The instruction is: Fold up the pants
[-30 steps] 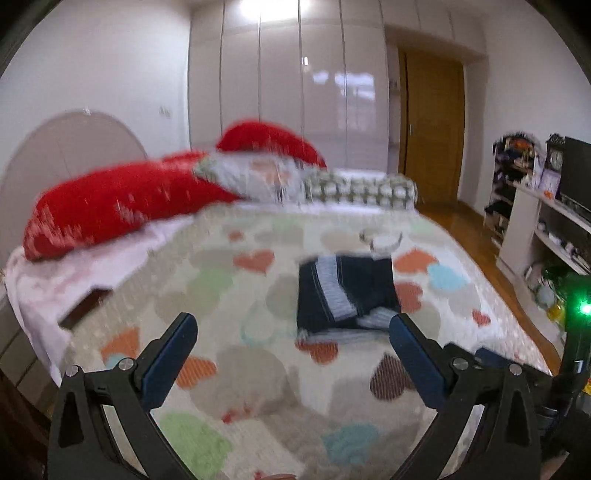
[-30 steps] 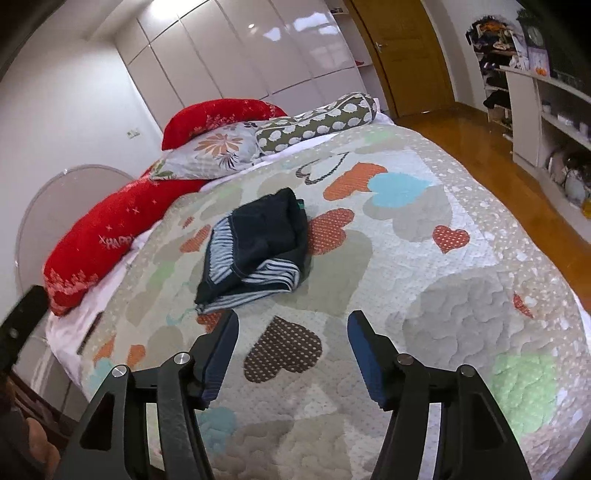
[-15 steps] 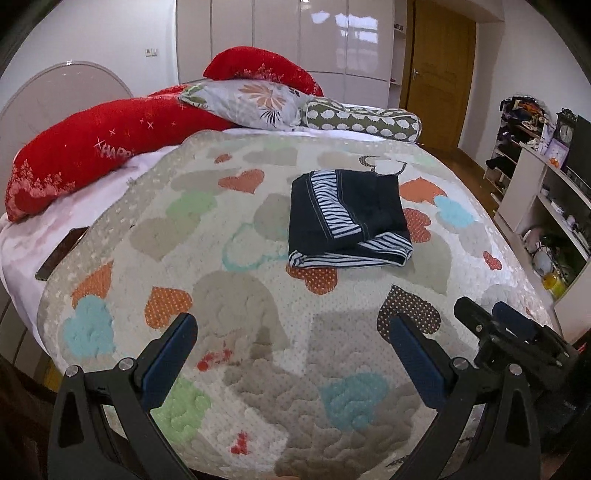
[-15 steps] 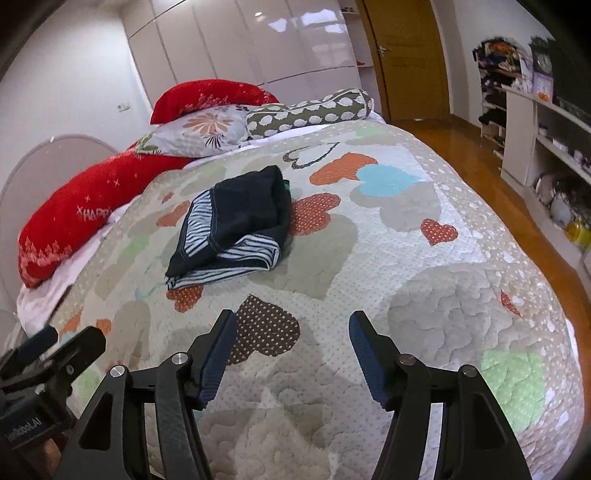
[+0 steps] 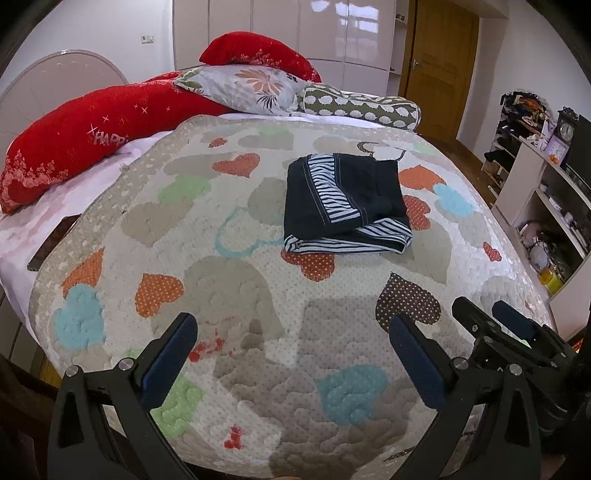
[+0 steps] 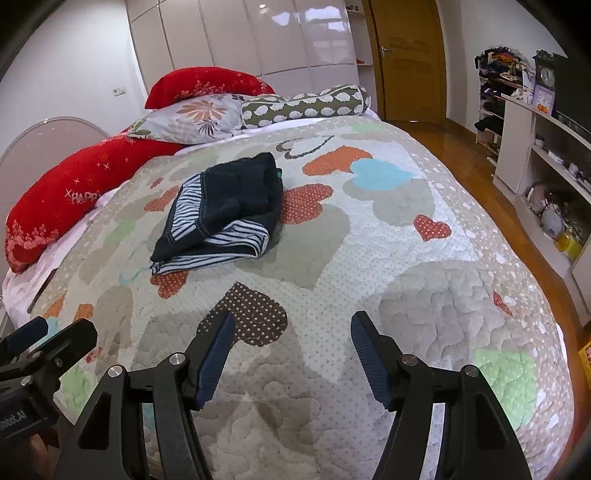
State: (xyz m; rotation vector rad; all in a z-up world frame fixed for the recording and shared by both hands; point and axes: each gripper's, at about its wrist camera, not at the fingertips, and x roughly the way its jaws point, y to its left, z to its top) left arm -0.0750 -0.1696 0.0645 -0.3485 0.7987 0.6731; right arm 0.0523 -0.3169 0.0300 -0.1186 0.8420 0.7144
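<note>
While the folded pants (image 5: 345, 206) lie mid-quilt (image 5: 221, 258) on the bed, the left gripper (image 5: 293, 347) and right gripper (image 6: 291, 343) hover near its foot, jaws wide apart and holding nothing. White lettering "HAPP" shows on the red pillow (image 5: 92, 129); "obot.AI" marks the left gripper's body in the right view.

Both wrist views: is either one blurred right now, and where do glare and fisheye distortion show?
Left wrist view: sharp, the folded pants crisp; window glare on the glossy wardrobe doors; the quilt bulges like a dome and the corners go black. Right wrist view: equally sharp; the same glare on the wardrobe doors, a soft shadow on the quilt beside the pants, edges bowed.
</note>
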